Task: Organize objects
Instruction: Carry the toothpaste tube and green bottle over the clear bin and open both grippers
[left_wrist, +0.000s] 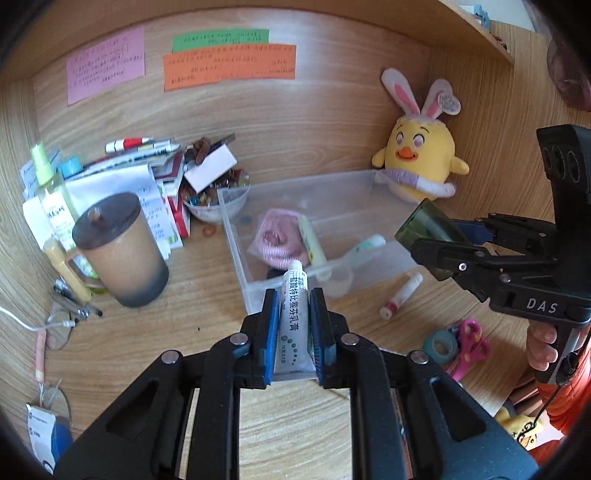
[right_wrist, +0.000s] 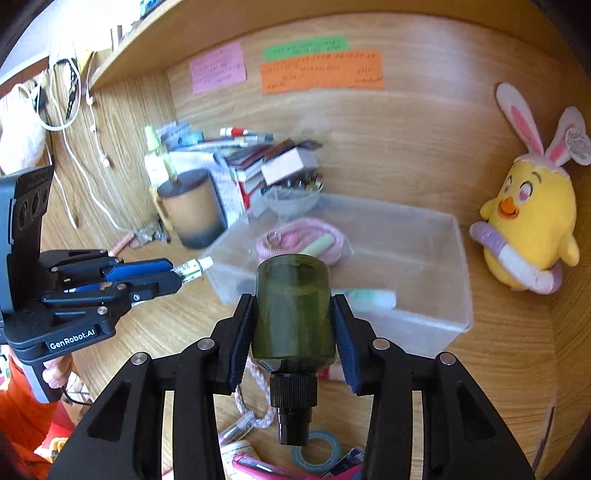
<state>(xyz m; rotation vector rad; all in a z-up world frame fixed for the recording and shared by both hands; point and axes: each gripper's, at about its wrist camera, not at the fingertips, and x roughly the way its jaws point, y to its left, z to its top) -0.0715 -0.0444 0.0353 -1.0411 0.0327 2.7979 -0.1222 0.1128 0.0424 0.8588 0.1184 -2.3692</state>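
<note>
The wooden desk (left_wrist: 207, 291) carries a clear plastic bin (left_wrist: 236, 236) at centre frame, a lidded brown mug (left_wrist: 122, 251) at left, a yellow plush chick (left_wrist: 421, 155) upper right, and pink scissors (left_wrist: 469, 347) with a tape roll (left_wrist: 441, 346) lower right.

I see even, soft daylight across the light wood-grain desk (left_wrist: 288, 424), with only faint shadows. Both fisheye views bow the wooden back panel (left_wrist: 314, 122) and go black at their corners. In the right wrist view the clear plastic storage bin (right_wrist: 436, 325) and the yellow plush chick with rabbit ears (right_wrist: 532, 229) look smeared; brightness comes from its upper left.
</note>
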